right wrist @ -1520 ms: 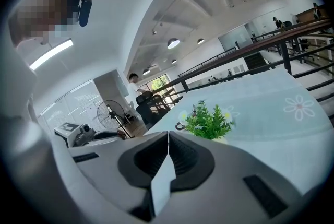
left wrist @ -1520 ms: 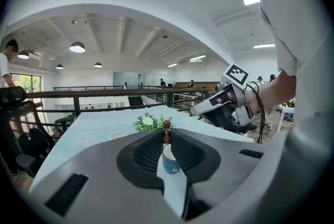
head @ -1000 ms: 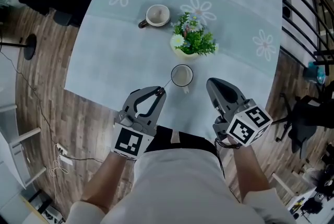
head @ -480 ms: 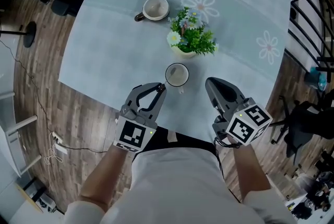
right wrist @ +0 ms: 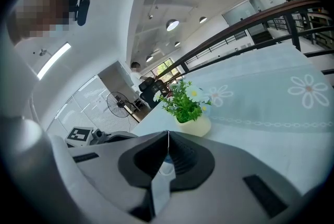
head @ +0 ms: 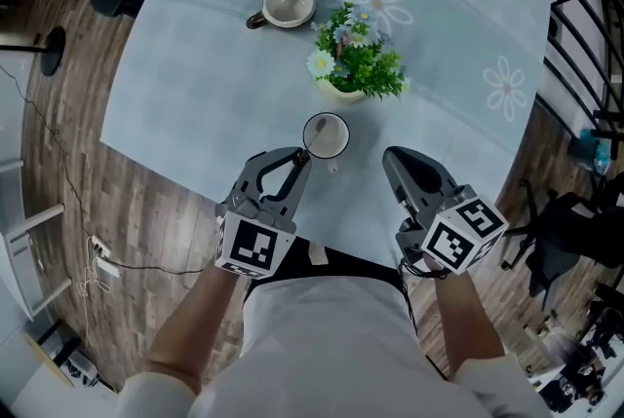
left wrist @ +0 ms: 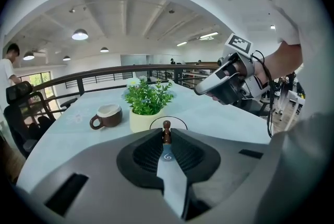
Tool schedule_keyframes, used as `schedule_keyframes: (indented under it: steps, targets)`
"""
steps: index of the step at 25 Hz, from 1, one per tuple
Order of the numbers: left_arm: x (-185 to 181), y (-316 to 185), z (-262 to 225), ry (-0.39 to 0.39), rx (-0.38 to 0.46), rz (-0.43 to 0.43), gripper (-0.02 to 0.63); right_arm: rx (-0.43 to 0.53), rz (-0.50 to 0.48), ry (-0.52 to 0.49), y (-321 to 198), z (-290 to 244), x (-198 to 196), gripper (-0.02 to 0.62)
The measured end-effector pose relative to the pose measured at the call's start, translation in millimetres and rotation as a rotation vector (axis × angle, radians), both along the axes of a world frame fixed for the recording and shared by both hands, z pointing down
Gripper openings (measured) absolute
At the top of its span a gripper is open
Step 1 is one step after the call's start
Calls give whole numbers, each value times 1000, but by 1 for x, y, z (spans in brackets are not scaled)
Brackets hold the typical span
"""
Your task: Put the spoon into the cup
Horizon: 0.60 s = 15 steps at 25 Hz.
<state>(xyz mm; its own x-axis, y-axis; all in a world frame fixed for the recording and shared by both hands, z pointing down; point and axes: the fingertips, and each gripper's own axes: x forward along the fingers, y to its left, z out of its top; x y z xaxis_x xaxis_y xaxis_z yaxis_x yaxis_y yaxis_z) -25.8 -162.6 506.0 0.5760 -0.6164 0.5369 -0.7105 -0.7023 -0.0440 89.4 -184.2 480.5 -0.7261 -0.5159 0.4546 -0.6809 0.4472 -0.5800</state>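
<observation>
At 6 o'clock on the table (head: pixel 175 104), close to the near edge, stands the cup (head: pixel 326 135), white and upright. Left gripper (head: pixel 299 160) sits at the cup's 7 o'clock with its tips right by the rim, angled down toward it. Its jaws pinch the spoon (left wrist: pixel 166 130). Only the brown handle end shows, standing up between the tips. Left gripper view puts that brown end in front of the cup's near rim. Head view shows it as a dark speck at the rim's 8 o'clock. Cannot tell whether it touches the rim or stops just short. Spoon not in the cup.

Right gripper (head: pixel 392 159) is at the cup's 4 o'clock, apart from it, also tilted down over the near edge. Its jaws are pressed together with nothing between them. Right gripper view shows just a thin seam where the pads meet.

Plant (head: pixel 356 65), green with small white and purple flowers in a cream pot, is at the cup's 1 o'clock, near but clear of it. Mug (head: pixel 288 4) is brown outside and pale inside, with its handle to 8 o'clock. It lies at the cup's 11 o'clock, well apart, toward the far side. Cloth is pale blue with white daisy prints.

Wood floor (head: pixel 166 211) runs round the table. Railing (left wrist: pixel 104 74) runs beyond the far edge in left gripper view. A person (left wrist: pixel 6 69) stands at far left by a black chair (left wrist: pixel 23 105)
</observation>
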Motion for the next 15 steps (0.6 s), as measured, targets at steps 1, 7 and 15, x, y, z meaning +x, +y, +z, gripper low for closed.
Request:
schedule_keyframes:
  steps: [1, 7, 15]
  targets:
    - [1, -1, 1, -10, 6, 0, 60, -1, 0, 0, 0, 1, 1, 24]
    - [9, 0, 7, -52, 27, 17, 60, -5, 2, -4, 3, 4, 4, 23]
    - [23, 5, 9, -60, 30, 49, 60, -12, 7, -9, 8, 8, 7, 23]
